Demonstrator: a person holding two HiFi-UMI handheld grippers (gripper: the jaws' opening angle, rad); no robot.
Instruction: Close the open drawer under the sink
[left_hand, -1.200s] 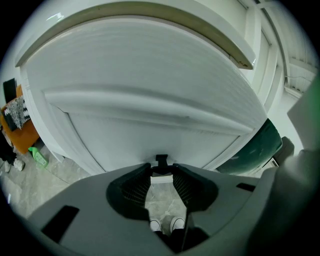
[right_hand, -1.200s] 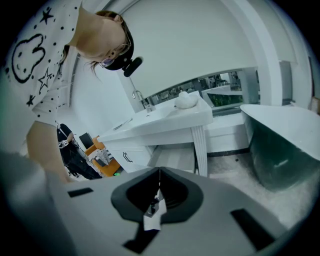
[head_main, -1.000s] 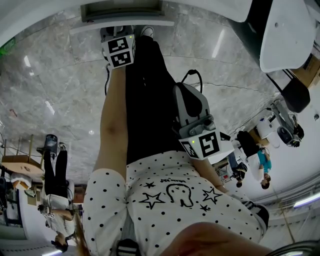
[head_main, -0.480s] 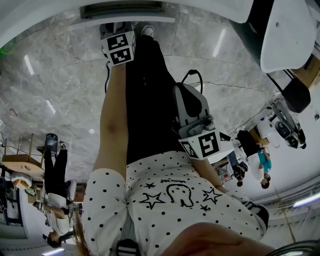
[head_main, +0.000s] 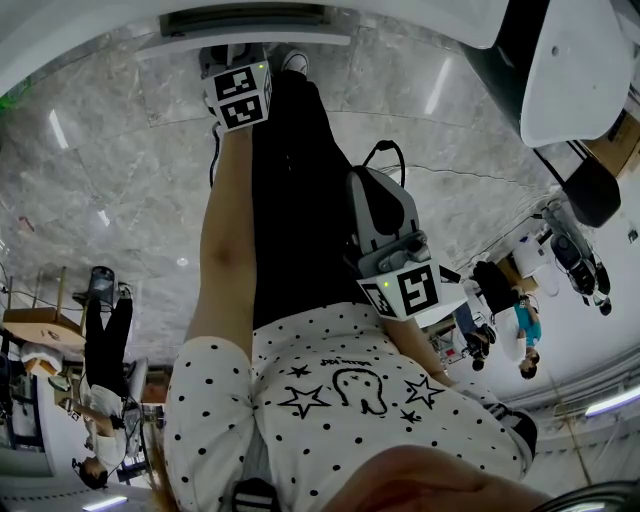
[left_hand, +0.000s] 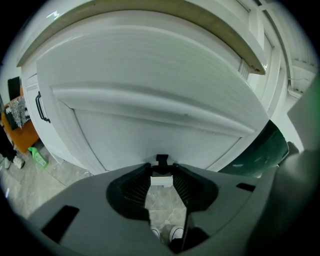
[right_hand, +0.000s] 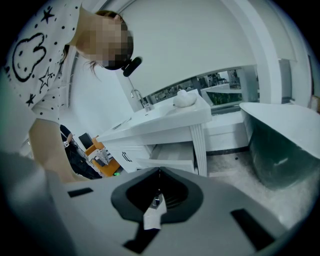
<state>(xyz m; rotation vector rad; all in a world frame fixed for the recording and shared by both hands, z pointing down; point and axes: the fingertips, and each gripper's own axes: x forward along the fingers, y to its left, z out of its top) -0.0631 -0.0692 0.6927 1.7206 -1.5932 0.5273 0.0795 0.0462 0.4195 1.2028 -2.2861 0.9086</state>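
While my left gripper (left_hand: 161, 174) sits spread and empty facing the open drawer (left_hand: 150, 95) under the sink (right_hand: 165, 117), my right gripper (right_hand: 159, 179) hangs pinched together, well aside. An off-centre push could skew and jam it.

Grey marble floor (head_main: 100, 200) fills the head view. A bystander in black trousers (head_main: 105, 330) stands at its left edge, another in a teal top (head_main: 524, 330) at its right edge. A green bottle (left_hand: 37, 156) lies on the floor beside an orange box (left_hand: 22, 136), and a dark green tub (right_hand: 275, 160) stands at the right
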